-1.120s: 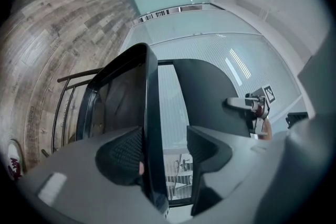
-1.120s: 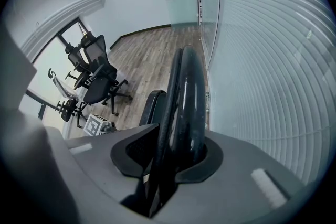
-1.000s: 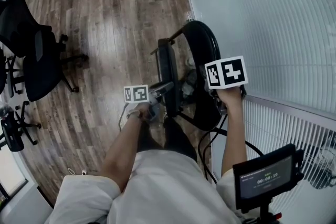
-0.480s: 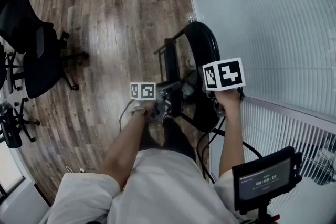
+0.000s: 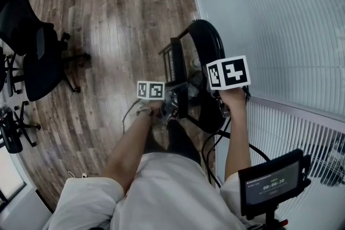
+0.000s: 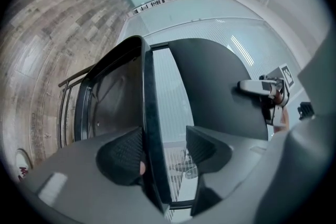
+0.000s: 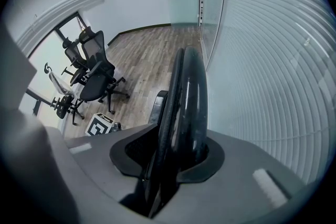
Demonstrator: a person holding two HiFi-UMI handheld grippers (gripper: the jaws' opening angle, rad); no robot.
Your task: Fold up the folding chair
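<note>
Black folding chair (image 5: 200, 62): stands close in front of both tools, nearly flat. A ribbed pale glass wall (image 5: 280, 19) is just beyond the right gripper's outer side.

Left gripper (image 6: 164, 152): points roughly level. Jaws are spread and closing. The thin black edge of the chair's flat seat panel (image 6: 148, 102) runs between them. The left pad (image 6: 123, 157) touches that edge; the right pad (image 6: 202, 147) stands clear of it, so no pinch yet.

Right gripper (image 7: 173, 157): points steeply down, jaws clamped over the top rim of the chair's round black backrest (image 7: 186, 92).

Key relation: the seat edge's long axis runs straight away from the left gripper, along its pointing line. The backrest lies to that gripper's right, well apart at the far end, with pale wall showing through a wedge-shaped gap. The 2 panels are not yet together. The left hand is nearer the seat, the right nearer the backrest.

Judgement: the fold is mostly done. The next move looks like a sideways push of the seat toward the held backrest to shut that gap.

Surroundings: black metal frame tubes (image 6: 79, 113) lie to the left gripper's left, beyond the seat. A wood-plank floor (image 5: 118, 8) lies beneath. Black wheeled office chairs (image 5: 40, 64) sit far off to the left gripper's outer side, no obstruction. A small black screen (image 5: 272, 183) hangs behind the right gripper. Nothing shows inside the gap. The close wall leaves little room on the backrest side.
</note>
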